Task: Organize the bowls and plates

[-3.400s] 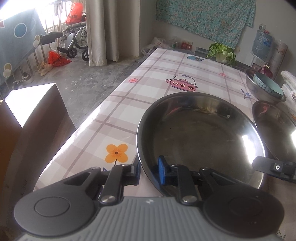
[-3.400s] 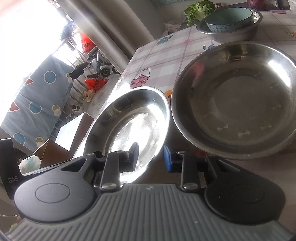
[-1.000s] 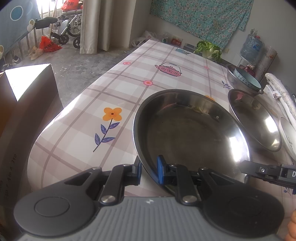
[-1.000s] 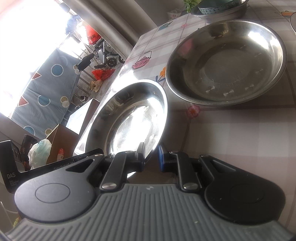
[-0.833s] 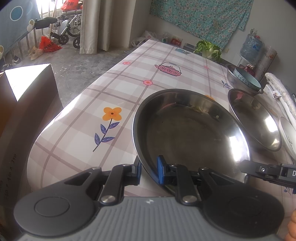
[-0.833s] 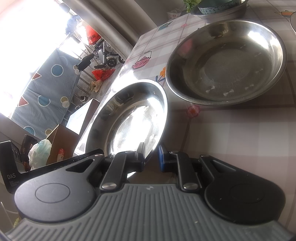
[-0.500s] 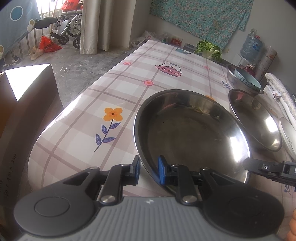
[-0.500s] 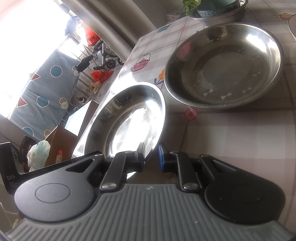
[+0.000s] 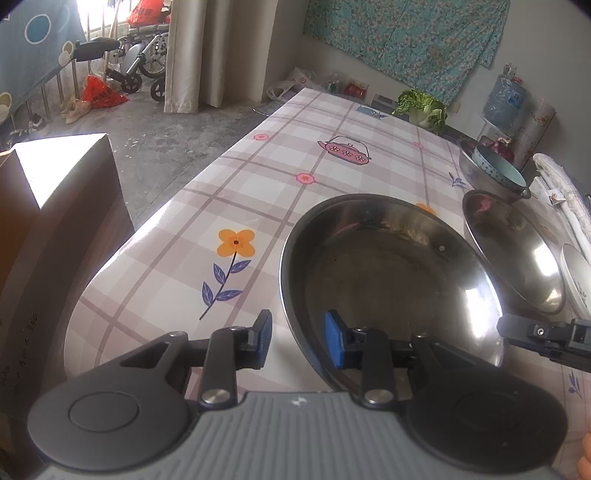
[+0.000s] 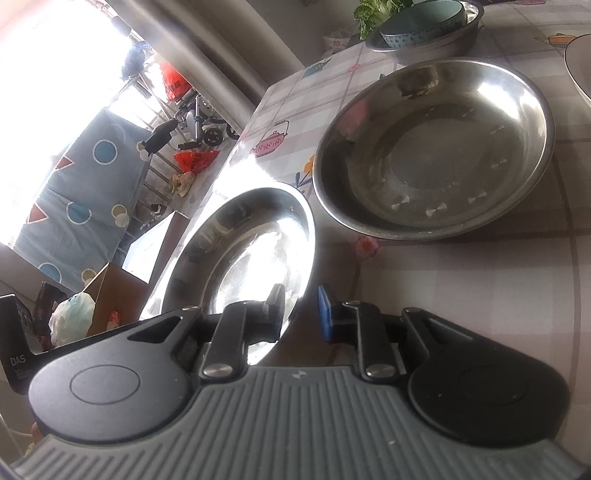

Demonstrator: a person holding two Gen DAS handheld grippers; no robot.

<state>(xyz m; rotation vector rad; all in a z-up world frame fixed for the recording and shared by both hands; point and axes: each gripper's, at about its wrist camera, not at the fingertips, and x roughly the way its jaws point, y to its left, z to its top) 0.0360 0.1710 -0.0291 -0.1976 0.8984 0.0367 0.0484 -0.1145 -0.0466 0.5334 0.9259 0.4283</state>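
Note:
A wide steel plate (image 9: 388, 277) (image 10: 251, 251) lies on the checked tablecloth (image 9: 258, 192) near the table's close end. My left gripper (image 9: 299, 338) straddles its near left rim. Its jaws are opening and the pads stand clear of the metal. My right gripper (image 10: 300, 310) straddles the rim on the opposite side, jaws also opening, with a small gap beside the rim. A second steel plate (image 9: 517, 251) (image 10: 436, 147) sits just beyond it. Further back a steel bowl (image 9: 480, 177) (image 10: 436, 44) holds a teal bowl (image 9: 498, 170) (image 10: 417, 18).
A white plate (image 9: 576, 280) (image 10: 580, 62) shows at the right edge. A cardboard box (image 9: 55, 221) stands on the floor beside the table's left edge. A cabbage (image 9: 421, 107) and a water bottle (image 9: 506, 99) are at the far end.
Both pairs of jaws have spread off the steel plate's rim, the left more than the right. The plate now rests closer to the table's near end than 3.4 s ago.

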